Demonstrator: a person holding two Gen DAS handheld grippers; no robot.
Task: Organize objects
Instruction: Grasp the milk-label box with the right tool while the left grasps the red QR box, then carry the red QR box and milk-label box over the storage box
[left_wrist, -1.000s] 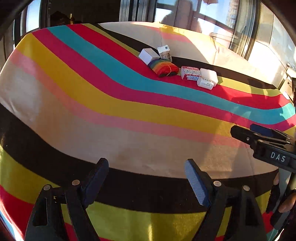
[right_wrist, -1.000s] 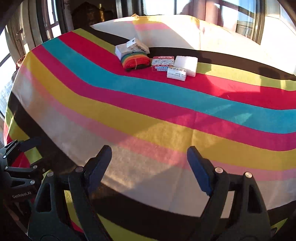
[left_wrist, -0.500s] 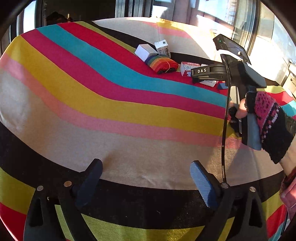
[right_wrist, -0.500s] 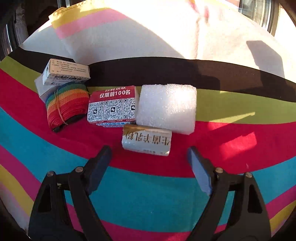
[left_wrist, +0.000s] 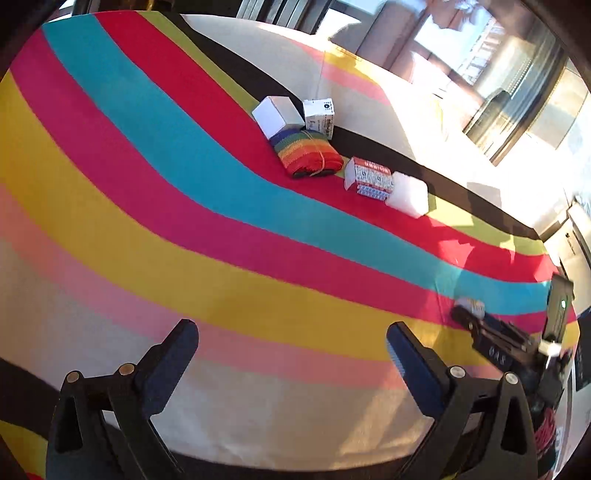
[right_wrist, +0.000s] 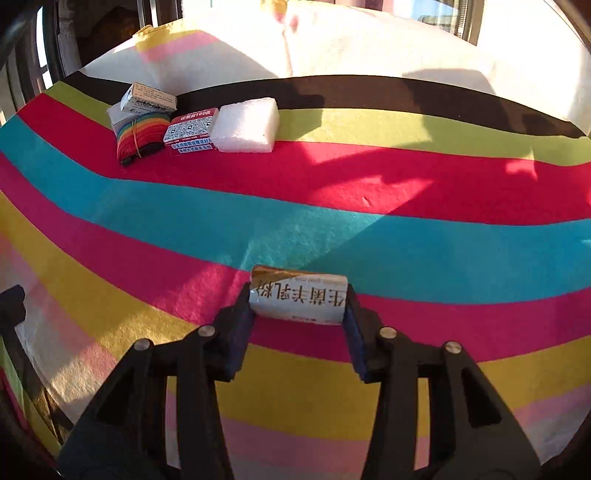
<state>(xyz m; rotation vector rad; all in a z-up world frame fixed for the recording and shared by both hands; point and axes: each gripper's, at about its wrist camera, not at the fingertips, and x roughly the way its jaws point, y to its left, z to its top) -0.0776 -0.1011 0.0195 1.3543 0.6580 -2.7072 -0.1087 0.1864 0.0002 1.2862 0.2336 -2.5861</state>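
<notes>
My right gripper (right_wrist: 298, 308) has a small silver and gold packet (right_wrist: 298, 301) with printed characters between its pads. The jaws are closing and press on both ends of it, above the magenta stripe. In the left wrist view the right gripper (left_wrist: 468, 314) shows at the right edge with the packet (left_wrist: 471, 305) at its tip. My left gripper (left_wrist: 290, 332) hovers over the pink and cream stripes, its jaws opening wide with nothing between them. Far back lie a rainbow cloth roll (right_wrist: 138, 136), a red printed box (right_wrist: 190, 127) and a white foam block (right_wrist: 245, 125).
A striped cloth (right_wrist: 332, 229) covers the whole table. A plain white box (left_wrist: 277, 114) and a printed white box (left_wrist: 319, 114) stand behind the rainbow roll. Windows and a dark frame (left_wrist: 517, 122) rise beyond the table's far edge.
The right gripper closed on the packet that lay in front of the foam block and drew it back to the near stripes. The left gripper spread wider, and its view rolled and shifted.
</notes>
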